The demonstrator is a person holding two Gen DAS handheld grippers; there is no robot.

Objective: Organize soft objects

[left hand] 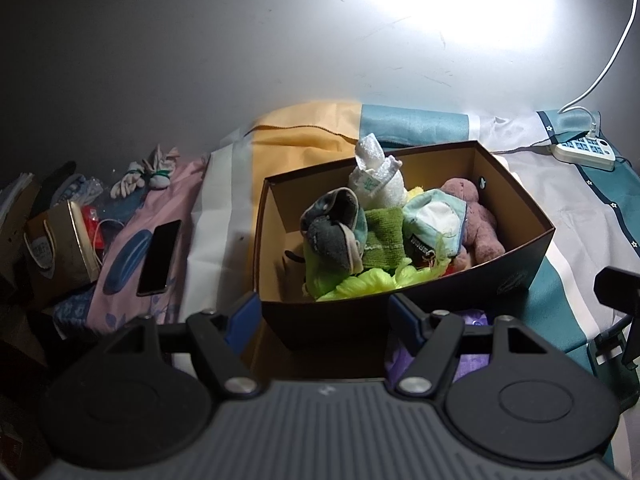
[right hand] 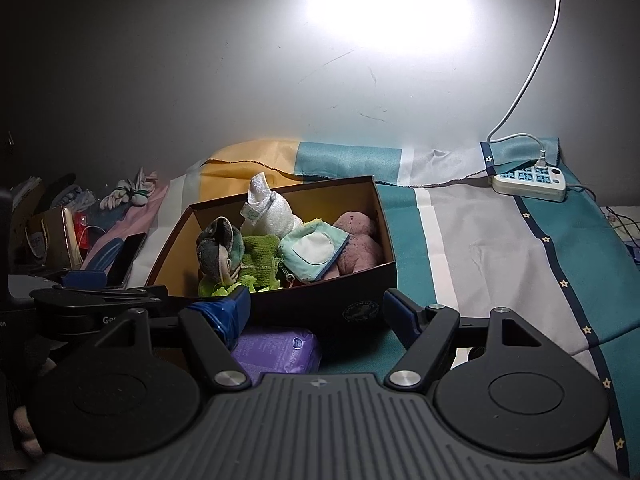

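A dark cardboard box (left hand: 516,268) (right hand: 352,292) stands on the bed, filled with soft things: a grey sock bundle (left hand: 334,232) (right hand: 218,248), a green towel (left hand: 384,236) (right hand: 260,256), a white rolled cloth (left hand: 376,180) (right hand: 272,208), a pale blue pouch (left hand: 434,216) (right hand: 312,252) and a pink plush toy (left hand: 480,224) (right hand: 360,240). A purple packet (right hand: 280,350) (left hand: 476,360) lies just in front of the box. My left gripper (left hand: 324,320) is open and empty, close to the box's near wall. My right gripper (right hand: 316,312) is open and empty, above the purple packet.
A white power strip (left hand: 584,150) (right hand: 530,182) with its cable lies at the back right. A black phone (left hand: 160,258) (right hand: 126,258), a small paper bag (left hand: 60,252) and knotted white cloth (left hand: 148,174) lie at the left. The striped bedsheet (right hand: 500,248) spreads to the right.
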